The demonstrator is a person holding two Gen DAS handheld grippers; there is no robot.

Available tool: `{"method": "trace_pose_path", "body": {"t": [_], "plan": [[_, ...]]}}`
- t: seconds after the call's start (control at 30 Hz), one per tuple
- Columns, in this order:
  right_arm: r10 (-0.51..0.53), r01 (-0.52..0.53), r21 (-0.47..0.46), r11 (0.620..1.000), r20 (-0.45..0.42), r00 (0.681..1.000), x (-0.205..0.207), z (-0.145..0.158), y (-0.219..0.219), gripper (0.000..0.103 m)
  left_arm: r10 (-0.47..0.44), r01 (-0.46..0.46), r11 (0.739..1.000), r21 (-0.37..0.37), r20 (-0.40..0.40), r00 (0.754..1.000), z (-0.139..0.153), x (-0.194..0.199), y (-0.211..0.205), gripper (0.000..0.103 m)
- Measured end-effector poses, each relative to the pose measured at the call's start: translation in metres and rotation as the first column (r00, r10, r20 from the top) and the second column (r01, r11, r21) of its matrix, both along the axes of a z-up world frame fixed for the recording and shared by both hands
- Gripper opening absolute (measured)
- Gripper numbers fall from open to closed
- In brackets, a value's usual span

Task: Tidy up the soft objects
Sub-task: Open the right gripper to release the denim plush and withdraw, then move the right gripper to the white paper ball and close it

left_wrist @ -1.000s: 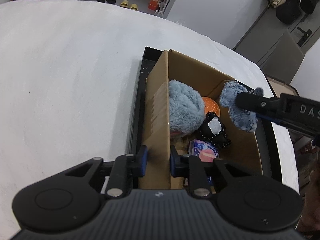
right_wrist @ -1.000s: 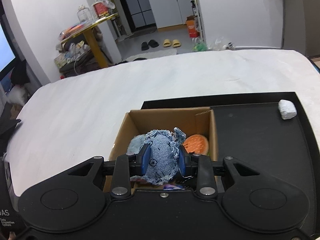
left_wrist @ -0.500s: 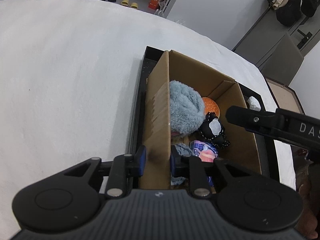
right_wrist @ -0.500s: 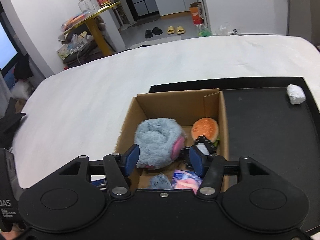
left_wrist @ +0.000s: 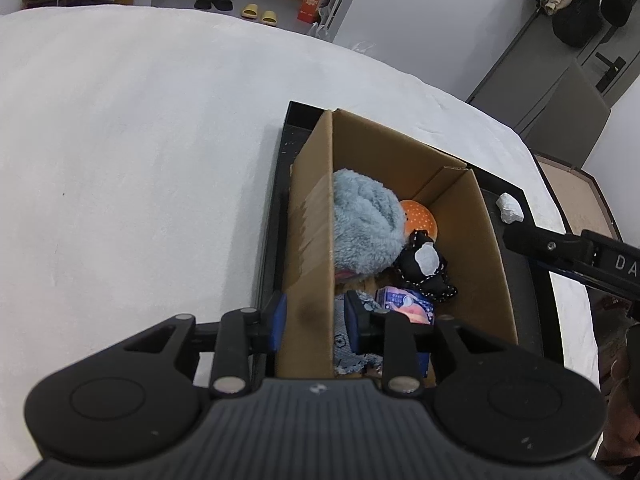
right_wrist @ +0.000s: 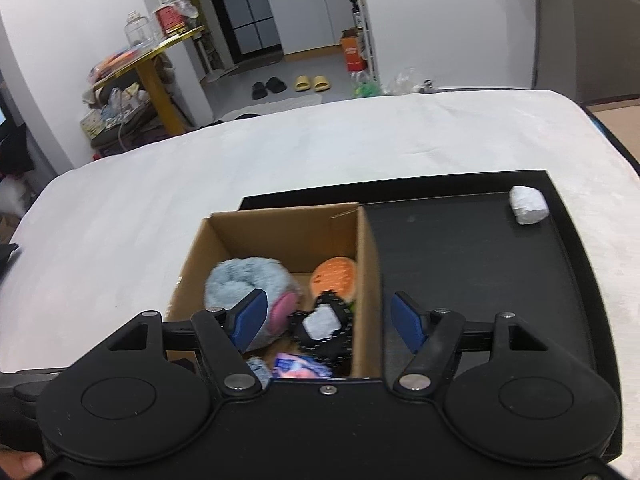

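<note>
Firstly, in the left wrist view, the left gripper (left_wrist: 314, 316) stood astride the near left wall of the cardboard box (left_wrist: 404, 152), one blue pad outside the wall and one inside. Its jaws had just been opening a little, and I could not tell if the pads pressed the cardboard or only stood beside it. The box sat on a black tray (left_wrist: 516, 264), which lay on a white table (left_wrist: 140, 140). Inside the box I saw a fluffy blue-grey plush (left_wrist: 366, 224) against the left wall, an orange burger toy (left_wrist: 420, 220) behind it, a black toy with a pale patch (left_wrist: 426, 268) just beside the plush, a pink and blue packet (left_wrist: 406, 306), and a piece of denim toy (left_wrist: 342, 340) low in the near corner. A white crumpled lump (left_wrist: 509, 208) lay on the tray near its far right corner, well apart from the box. The right gripper (left_wrist: 568, 254) came in from the right edge, above the tray.

Then, in the right wrist view, the right gripper (right_wrist: 328, 320) was held over the right wall of the cardboard box (right_wrist: 280, 224). Its jaws had just been opening and stood wide apart, with nothing gripped between the blue pads. The same plush (right_wrist: 244, 280), burger toy (right_wrist: 334, 276), black toy (right_wrist: 320, 324) and packet (right_wrist: 300, 366) lay inside, and the white lump (right_wrist: 528, 210) lay in the tray (right_wrist: 460, 264) corner
</note>
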State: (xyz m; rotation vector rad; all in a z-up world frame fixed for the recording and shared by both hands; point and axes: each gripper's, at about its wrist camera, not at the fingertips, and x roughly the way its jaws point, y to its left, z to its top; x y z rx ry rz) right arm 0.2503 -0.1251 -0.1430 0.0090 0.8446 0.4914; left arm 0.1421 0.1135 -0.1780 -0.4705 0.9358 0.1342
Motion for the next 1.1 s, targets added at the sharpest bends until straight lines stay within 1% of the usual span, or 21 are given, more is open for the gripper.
{"method": "trace_pose_path", "body": {"t": [0.17, 0.27, 0.33, 0.43, 0.53, 0.77, 0.83, 1.1], "plan": [[-0.022, 0.022, -0.005, 1.000, 0.016, 1.000, 0.006, -0.002, -0.011, 0.069, -0.002, 0.002, 1.000, 0.016, -0.002, 1.000, 0.002, 0.003, -0.003, 0.032], [-0.043, 0.043, -0.006, 0.999, 0.018, 0.999, 0.011, -0.006, -0.019, 0.071, 0.004, -0.004, 1.000, 0.024, -0.010, 1.000, 0.002, 0.005, -0.005, 0.040], [-0.055, 0.055, -0.007, 0.998, 0.022, 0.998, 0.013, -0.008, -0.023, 0.076, 0.009, -0.009, 0.999, 0.031, -0.013, 1.000, 0.002, 0.007, -0.007, 0.047], [-0.077, 0.077, -0.009, 0.997, 0.032, 0.997, 0.015, -0.012, -0.031, 0.082, 0.020, -0.019, 0.999, 0.042, -0.018, 1.000, 0.002, 0.010, -0.009, 0.053], [-0.095, 0.095, -0.008, 0.995, 0.032, 0.995, 0.021, -0.018, -0.039, 0.084, 0.031, -0.030, 0.998, 0.058, -0.023, 0.999, 0.003, 0.015, -0.012, 0.059], [-0.120, 0.120, -0.007, 0.993, 0.033, 0.992, 0.033, -0.032, -0.055, 0.092, 0.054, -0.050, 0.993, 0.110, -0.028, 0.998, 0.006, 0.026, -0.019, 0.064], [-0.121, 0.122, -0.009, 0.993, 0.032, 0.992, 0.037, -0.035, -0.058, 0.094, 0.062, -0.058, 0.991, 0.121, -0.032, 0.998, 0.006, 0.030, -0.021, 0.068], [-0.128, 0.128, -0.001, 0.992, 0.029, 0.991, 0.061, -0.049, -0.079, 0.095, 0.086, -0.078, 0.983, 0.167, -0.039, 0.996, 0.008, 0.049, -0.034, 0.070]]}}
